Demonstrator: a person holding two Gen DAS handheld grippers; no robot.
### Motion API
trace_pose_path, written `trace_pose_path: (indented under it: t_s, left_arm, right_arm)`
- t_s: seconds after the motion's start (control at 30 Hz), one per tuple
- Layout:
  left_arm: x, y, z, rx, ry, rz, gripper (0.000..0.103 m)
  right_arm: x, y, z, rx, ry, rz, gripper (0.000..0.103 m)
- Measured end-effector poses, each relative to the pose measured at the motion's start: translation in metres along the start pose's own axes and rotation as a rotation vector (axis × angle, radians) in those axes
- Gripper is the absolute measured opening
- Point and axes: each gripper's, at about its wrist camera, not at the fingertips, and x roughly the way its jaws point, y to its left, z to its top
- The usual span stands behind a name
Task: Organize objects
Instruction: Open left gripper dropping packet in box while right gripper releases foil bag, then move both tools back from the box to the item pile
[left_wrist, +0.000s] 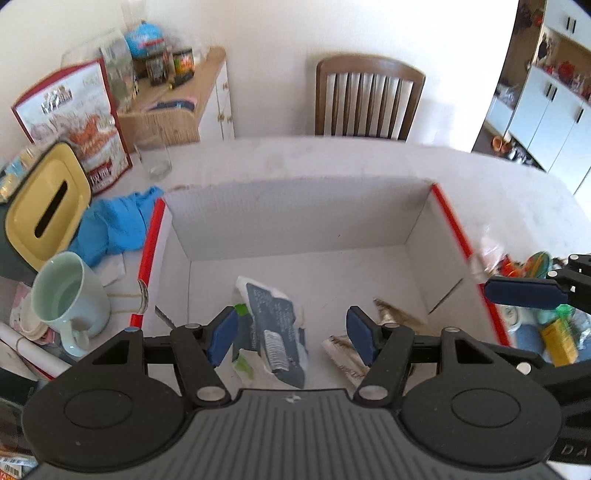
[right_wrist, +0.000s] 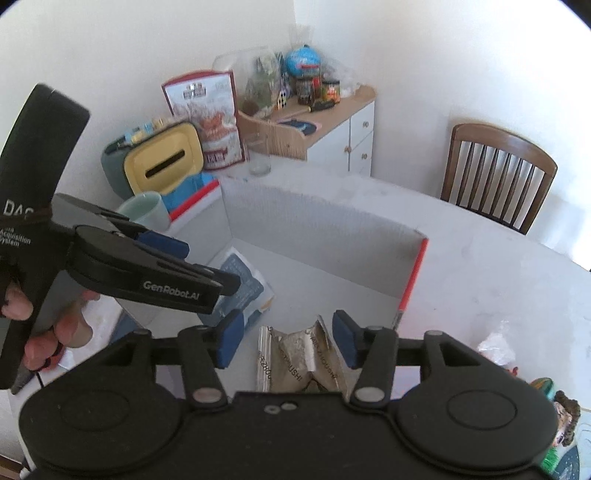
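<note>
The left hand-held gripper (left_wrist: 291, 338) hung with fingers spread and empty above the blue-grey packet (left_wrist: 275, 332) on the floor of the cardboard box (left_wrist: 295, 218). The right hand-held gripper (right_wrist: 288, 341), also spread and holding nothing, hovered over the silver wrapper (right_wrist: 303, 360) lying beside the packet. Both items apparently sat there as already sorted. Beyond the box, on the bench (left_wrist: 369, 162), a mug (left_wrist: 70, 295) and a blue cloth (left_wrist: 114, 225) waited, probably unsorted.
</note>
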Motion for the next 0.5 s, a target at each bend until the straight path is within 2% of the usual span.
trace_pose_path:
  t_s: [0.27, 0.5]
  left_arm:
    - [-0.041, -0.024, -0.005, 0.022, -0.081, -0.015, 0.064]
    - [-0.066, -0.042, -0.013, 0.017, -0.122, -0.033, 0.073]
  right_arm:
    - [-0.040, -0.012, -0.006, 0.040, -0.068, -0.003, 0.064]
    - [-0.076, -0.027, -0.023, 0.066, -0.106, -0.006, 0.070]
